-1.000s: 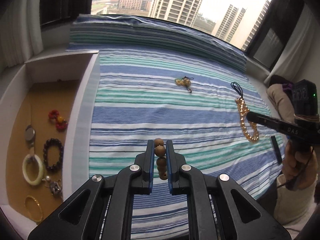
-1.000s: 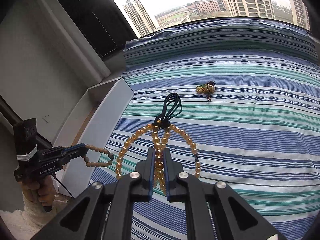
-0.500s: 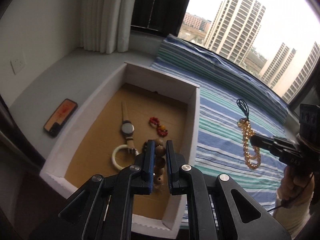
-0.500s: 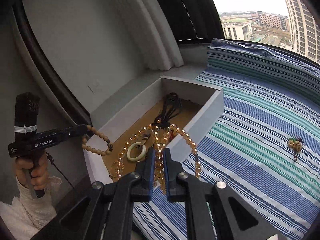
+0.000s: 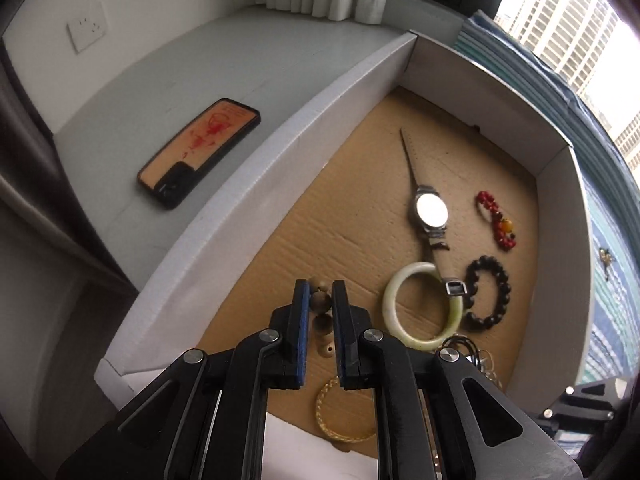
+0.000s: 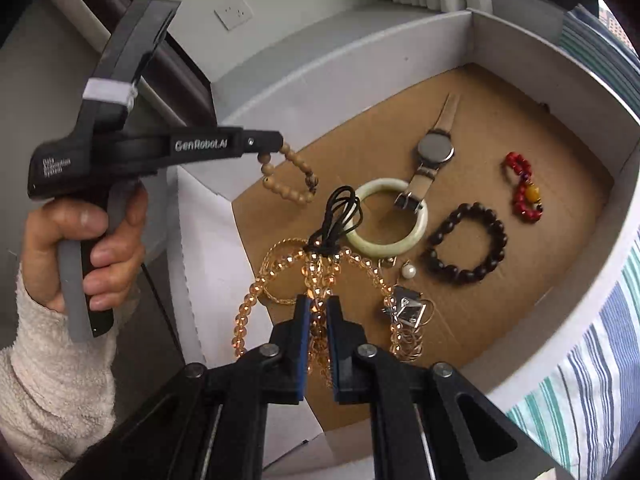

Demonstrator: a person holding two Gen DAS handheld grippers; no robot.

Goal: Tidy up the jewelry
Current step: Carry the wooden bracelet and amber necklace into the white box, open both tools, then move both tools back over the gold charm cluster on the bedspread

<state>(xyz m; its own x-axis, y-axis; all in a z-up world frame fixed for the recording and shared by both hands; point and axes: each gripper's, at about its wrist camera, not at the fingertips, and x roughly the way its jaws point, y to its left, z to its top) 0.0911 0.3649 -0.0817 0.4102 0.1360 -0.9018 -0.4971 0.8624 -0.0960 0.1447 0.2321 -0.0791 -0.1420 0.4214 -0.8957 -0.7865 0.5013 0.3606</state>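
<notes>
My left gripper [image 5: 320, 300] is shut on a tan wooden bead bracelet [image 5: 321, 303] and holds it above the near left part of the white box [image 5: 280, 152]. In the right wrist view that left gripper [image 6: 268, 148] shows with the bracelet [image 6: 290, 178] hanging from it. My right gripper [image 6: 319, 312] is shut on an amber bead necklace [image 6: 256, 292] with a black cord [image 6: 340, 216], held over the box's near end. In the box lie a watch [image 5: 430, 210], a jade bangle [image 5: 420, 304], a dark bead bracelet [image 5: 490, 298], a red bead bracelet [image 5: 498, 220] and a gold bangle [image 5: 340, 416].
A phone [image 5: 198, 152] lies on the grey ledge left of the box. The striped cloth [image 6: 592, 380] lies to the right of the box, with one small gold piece [image 5: 606, 258] on it. A pearl and metal earrings [image 6: 408, 308] lie in the box's near part.
Both grippers have swung left from the striped cloth to above the box, each carrying its beads. The box now fills both views.
</notes>
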